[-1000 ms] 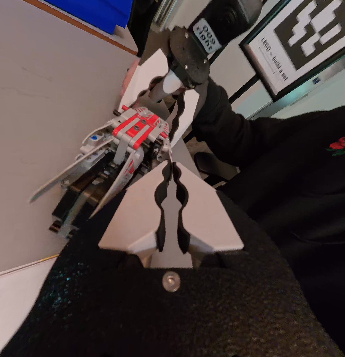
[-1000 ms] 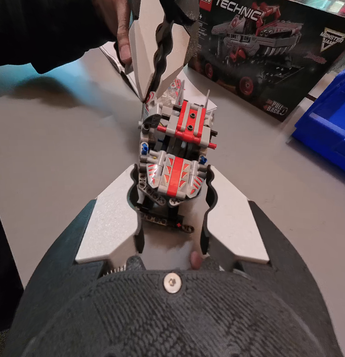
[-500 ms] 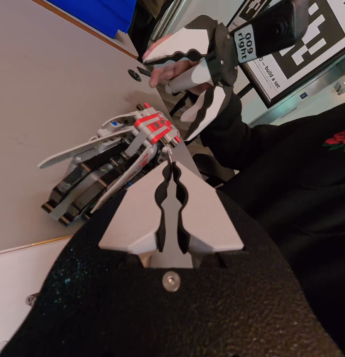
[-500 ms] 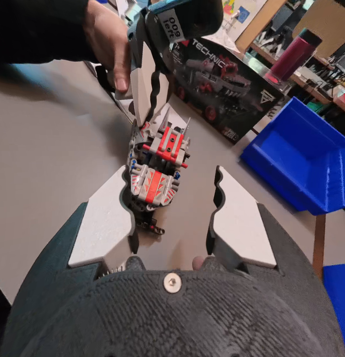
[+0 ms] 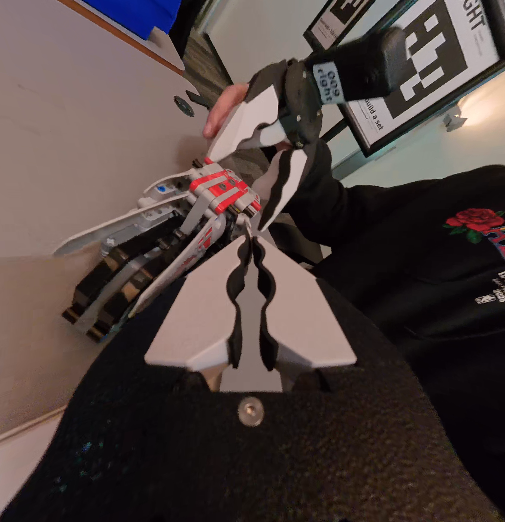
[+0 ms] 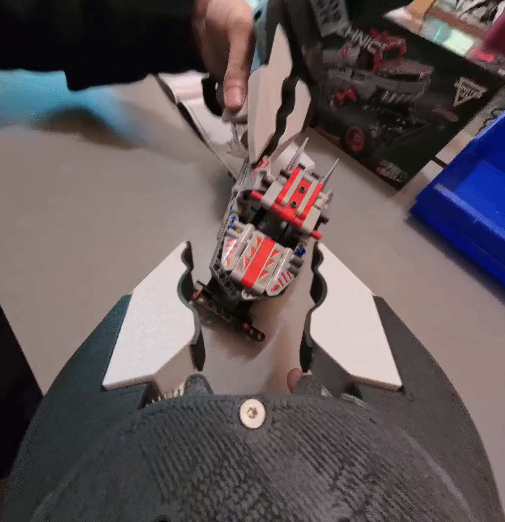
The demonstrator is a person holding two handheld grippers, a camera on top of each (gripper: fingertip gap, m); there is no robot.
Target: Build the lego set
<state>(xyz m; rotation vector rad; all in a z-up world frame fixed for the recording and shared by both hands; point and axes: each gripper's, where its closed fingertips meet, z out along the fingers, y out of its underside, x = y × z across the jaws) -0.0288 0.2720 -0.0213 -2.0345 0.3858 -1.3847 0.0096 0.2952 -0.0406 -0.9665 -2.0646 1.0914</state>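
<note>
Lego truck (image 6: 269, 240) stands between the spread right tongs (image 6: 252, 272), left tongs (image 5: 251, 241) pinching its rear fin, beside a blue bin (image 6: 472, 203).

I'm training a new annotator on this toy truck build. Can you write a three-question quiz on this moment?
1. True or false: the right gripper is open.
2. What does the left gripper pinch: A) a thin grey fin at the back of the toy truck, B) the blue bin, C) nothing?
3. What stands on the table behind the truck, left of the bin?

Key: 1 true; 2 A; 3 the set's box.
</note>
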